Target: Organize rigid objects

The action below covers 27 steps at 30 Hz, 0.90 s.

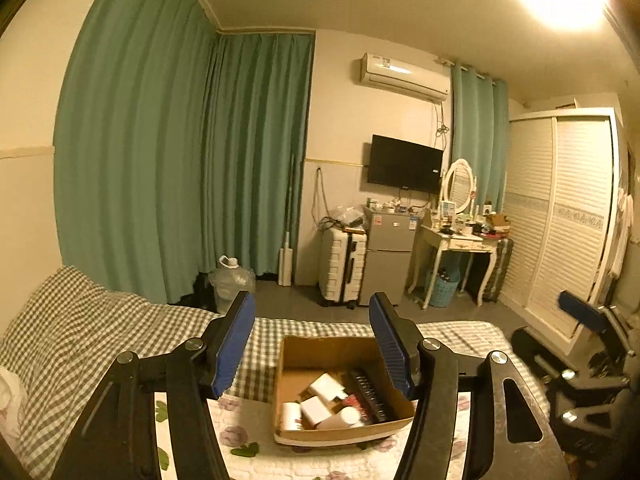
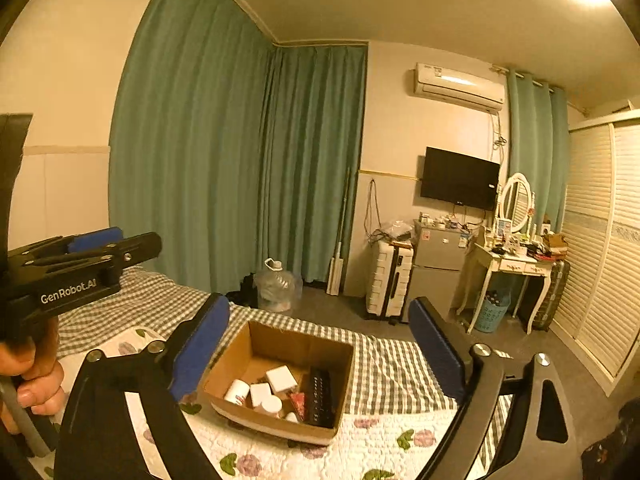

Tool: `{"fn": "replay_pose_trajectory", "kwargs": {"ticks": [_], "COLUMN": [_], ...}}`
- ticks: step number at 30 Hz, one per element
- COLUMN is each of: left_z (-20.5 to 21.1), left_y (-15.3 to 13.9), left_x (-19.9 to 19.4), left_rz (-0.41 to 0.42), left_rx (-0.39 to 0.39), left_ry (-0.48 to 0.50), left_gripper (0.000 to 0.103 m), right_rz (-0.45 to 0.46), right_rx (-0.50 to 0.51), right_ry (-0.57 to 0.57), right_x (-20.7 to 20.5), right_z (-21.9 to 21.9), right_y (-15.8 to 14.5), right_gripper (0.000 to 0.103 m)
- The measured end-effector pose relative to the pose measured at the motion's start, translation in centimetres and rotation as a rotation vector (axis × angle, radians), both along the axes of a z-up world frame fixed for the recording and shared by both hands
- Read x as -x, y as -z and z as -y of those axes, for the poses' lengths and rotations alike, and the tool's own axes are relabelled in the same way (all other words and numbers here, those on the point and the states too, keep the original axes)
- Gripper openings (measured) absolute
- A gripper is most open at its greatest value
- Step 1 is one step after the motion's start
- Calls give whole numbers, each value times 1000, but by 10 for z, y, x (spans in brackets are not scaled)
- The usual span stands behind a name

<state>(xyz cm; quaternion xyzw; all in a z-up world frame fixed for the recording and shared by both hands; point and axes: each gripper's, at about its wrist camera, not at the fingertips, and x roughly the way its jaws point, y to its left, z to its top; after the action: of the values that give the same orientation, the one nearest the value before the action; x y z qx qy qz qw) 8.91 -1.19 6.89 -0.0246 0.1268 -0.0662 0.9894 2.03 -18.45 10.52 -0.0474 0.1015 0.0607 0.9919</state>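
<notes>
Box [image 2: 276, 364] is our landmark: open cardboard carton sitting on the bed [image 2: 400, 368], straddling the edge where the floral quilt [image 2: 360, 452] meets the checked sheet. Inside it we see a dark remote [image 2: 322, 396] lying along the right wall, a white square block [image 2: 282, 378] near the middle, a second white block [image 2: 260, 394] just left of that, a white bottle [image 2: 237, 392] at the left wall, a white jar [image 2: 272, 406] toward the near wall, and a small red pack [image 2: 298, 402] beside the remote. Items are piled touching each other; exact stacking we cannot tell.

Right gripper [image 2: 320, 312] hangs above the box and short of it, jaws spread wide, nothing between the blue pads. Left gripper [image 1: 312, 316] likewise above the near side of the box, jaws spread, empty. In the right wrist view the left gripper shows to the left of the box, held by a hand [image 2: 34, 376] on its grip.

Beyond the box: clear water jug [image 2: 278, 282] on the floor by the green curtains [image 2: 240, 168]. Further right of it, white suitcase [image 2: 390, 280], small grey fridge [image 2: 436, 268], white dressing table [image 2: 512, 268] with oval mirror, wall TV [image 2: 460, 178] above.
</notes>
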Motion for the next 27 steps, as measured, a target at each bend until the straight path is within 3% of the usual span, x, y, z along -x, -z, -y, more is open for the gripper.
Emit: {"fn": "replay_pose_trajectory", "kwargs": {"ticks": [6,12,18,27], "left_z": [-13,-9,2,5], "left_y": [43,90,115,132], "left_x": [-7,-20,-27,-39], "left_rz": [-19,-47,-61,-107], "left_rx": [-18,-99,-137,-166], "left_ry": [-2,-12,17,2], "left_gripper": [63,63,63,63], "right_rz": [-5,-63,-151,-238], "right_rx": [-4,26,31,-3], "right_ry": [46,71,92,116], "right_x": [1,-21,-49,-69], "right_z": [11,14,21,32], "right_y": [38,87,126,153], "right_gripper": [101,102,102,102]}}
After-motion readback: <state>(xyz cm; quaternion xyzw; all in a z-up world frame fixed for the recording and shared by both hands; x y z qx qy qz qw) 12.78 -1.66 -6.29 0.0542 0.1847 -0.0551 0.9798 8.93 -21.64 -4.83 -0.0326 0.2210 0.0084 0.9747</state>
